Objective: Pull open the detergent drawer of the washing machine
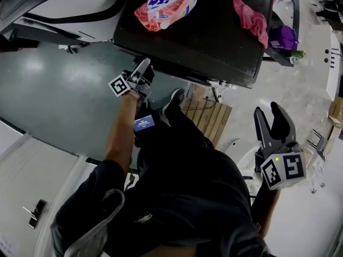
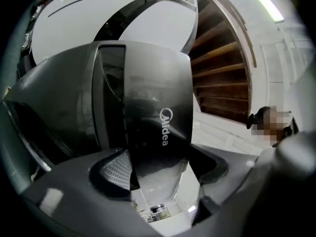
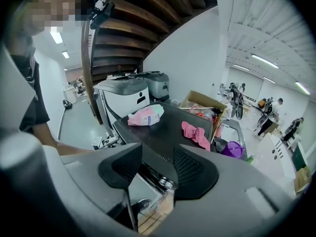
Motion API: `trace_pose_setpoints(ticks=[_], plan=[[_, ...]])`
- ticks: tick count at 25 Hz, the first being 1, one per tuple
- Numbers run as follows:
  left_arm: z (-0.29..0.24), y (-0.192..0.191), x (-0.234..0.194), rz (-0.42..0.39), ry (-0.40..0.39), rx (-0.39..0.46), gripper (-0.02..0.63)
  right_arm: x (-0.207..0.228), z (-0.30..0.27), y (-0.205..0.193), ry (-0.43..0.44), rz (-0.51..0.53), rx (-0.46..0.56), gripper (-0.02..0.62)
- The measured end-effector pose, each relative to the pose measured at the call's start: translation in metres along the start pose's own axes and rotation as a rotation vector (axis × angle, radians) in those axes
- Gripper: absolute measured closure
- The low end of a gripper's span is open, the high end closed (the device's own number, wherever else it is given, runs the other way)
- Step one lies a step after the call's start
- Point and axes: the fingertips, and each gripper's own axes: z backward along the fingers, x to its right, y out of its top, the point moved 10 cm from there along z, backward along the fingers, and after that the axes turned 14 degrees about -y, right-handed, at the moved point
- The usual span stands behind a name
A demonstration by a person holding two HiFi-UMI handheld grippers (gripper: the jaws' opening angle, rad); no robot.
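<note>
Left claw (image 2: pixel 163 168) is released wide with the dark Midea drawer front (image 2: pixel 148 107) between its tips, and I hold the right claw (image 3: pixel 158 169) released, empty, apart.

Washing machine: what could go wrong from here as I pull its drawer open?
The left gripper stands open around the Midea panel; a pull before it closes would likely slip off. A hard tug might shake the bag and cloth lying on the machine.
</note>
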Motion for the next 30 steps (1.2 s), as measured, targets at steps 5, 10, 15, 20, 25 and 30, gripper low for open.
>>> trace_pose_setpoints(ticks=[5, 10, 15, 20, 25, 30], plan=[[0.023, -0.008, 0.016, 0.031, -0.015, -0.066, 0.212, 0.0, -0.001, 0.001, -0.01, -0.014, -0.001, 0.399], [0.049, -0.016, 0.035, 0.075, -0.005, -0.139, 0.215, -0.01, -0.002, 0.009, 0.002, -0.009, 0.01, 0.399], [0.064, -0.016, 0.046, 0.096, -0.03, -0.22, 0.224, -0.02, -0.01, 0.01, 0.011, -0.012, -0.011, 0.399], [0.065, -0.015, 0.047, 0.134, -0.013, -0.233, 0.224, -0.037, -0.014, 0.016, 0.031, -0.01, -0.022, 0.399], [0.084, -0.011, 0.075, 0.091, -0.037, -0.324, 0.517, -0.05, -0.013, 0.014, 0.025, -0.027, -0.05, 0.399], [0.105, 0.031, 0.092, -0.018, 0.101, -0.38, 0.331, -0.064, -0.016, 0.01, 0.041, -0.047, -0.03, 0.399]])
